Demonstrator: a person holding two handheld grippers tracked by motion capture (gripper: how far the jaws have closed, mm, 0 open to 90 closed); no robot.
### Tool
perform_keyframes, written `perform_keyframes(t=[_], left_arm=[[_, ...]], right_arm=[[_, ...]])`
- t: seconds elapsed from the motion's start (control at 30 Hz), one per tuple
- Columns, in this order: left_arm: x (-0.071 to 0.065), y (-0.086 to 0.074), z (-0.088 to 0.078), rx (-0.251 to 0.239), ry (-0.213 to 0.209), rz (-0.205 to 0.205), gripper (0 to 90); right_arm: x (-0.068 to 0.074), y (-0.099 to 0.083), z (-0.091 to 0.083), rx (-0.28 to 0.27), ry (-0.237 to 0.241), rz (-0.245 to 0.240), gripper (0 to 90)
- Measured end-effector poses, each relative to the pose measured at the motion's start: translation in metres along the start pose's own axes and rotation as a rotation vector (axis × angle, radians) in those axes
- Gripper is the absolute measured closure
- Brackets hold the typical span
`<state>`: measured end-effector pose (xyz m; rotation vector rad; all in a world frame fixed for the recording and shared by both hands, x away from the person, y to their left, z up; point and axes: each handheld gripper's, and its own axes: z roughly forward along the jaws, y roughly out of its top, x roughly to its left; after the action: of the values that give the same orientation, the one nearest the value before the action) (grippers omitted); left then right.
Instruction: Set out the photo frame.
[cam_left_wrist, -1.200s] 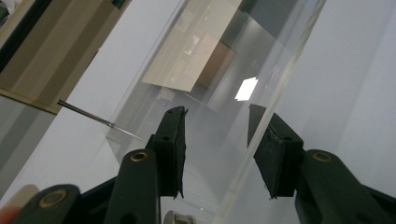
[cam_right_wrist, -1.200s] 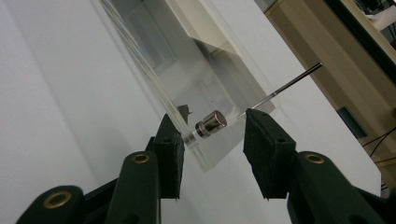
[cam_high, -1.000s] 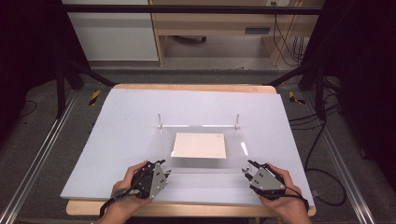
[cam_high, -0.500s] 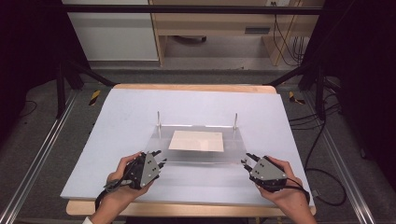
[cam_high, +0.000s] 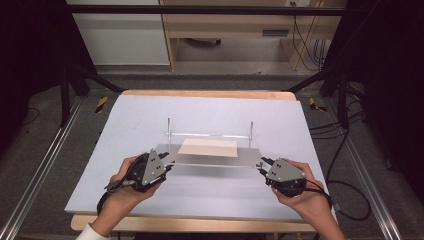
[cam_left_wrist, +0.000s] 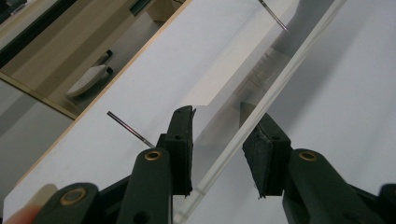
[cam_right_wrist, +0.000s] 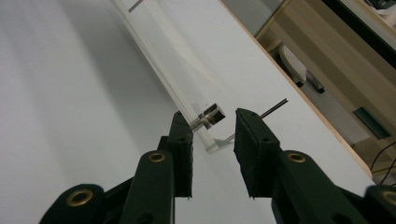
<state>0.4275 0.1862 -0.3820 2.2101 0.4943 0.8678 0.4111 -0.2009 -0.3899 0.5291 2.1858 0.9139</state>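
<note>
**Clear plate held at both near corners above the worktop**

While both hands reach in from the near edge, the left hand-held gripper (cam_high: 167, 166) and the right hand-held gripper (cam_high: 262, 164) each meet one near corner of a clear acrylic plate (cam_high: 210, 159). The plate sits over the middle of the white worktop (cam_high: 210, 110), its near edge between the two grippers; a cream rectangular sheet (cam_high: 208, 148) shows through or on it, and which I cannot tell. Two thin metal rods (cam_high: 169, 131) stand upright at its far corners. In the left gripper view, the plate's edge (cam_left_wrist: 261, 112) runs between the two black jaws, which have just been closing and now stand narrowly apart around it; whether the pads actually press on it I cannot tell. In the right gripper view, the jaws, likewise just closing, flank the plate's corner and a small metal stud (cam_right_wrist: 210, 115), with one pad (cam_right_wrist: 183, 133) touching the edge.
</note>
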Motion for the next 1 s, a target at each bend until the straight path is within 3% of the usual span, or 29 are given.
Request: perform_keyframes(t=[0.27, 0.43, 0.7, 0.87, 1.0], left_arm=[[0.019, 0.016, 0.001, 0.018, -0.026, 0.002, 63.3], [0.030, 0.024, 0.002, 0.029, -0.046, 0.002, 63.1], [0.040, 0.030, 0.004, 0.041, -0.074, -0.010, 63.0], [0.043, 0.034, 0.005, 0.039, -0.063, -0.016, 62.3], [0.045, 0.035, 0.006, 0.030, -0.051, -0.018, 60.9]], right_arm=[[-0.021, 0.009, 0.002, -0.021, 0.047, 0.054, 68.1], [-0.032, 0.014, 0.003, -0.037, 0.058, 0.062, 68.2], [-0.040, 0.006, 0.016, -0.109, 0.070, 0.082, 66.4], [-0.043, 0.003, 0.025, -0.141, 0.064, 0.077, 67.0], [-0.048, 0.004, 0.026, -0.155, 0.069, 0.100, 66.9]])
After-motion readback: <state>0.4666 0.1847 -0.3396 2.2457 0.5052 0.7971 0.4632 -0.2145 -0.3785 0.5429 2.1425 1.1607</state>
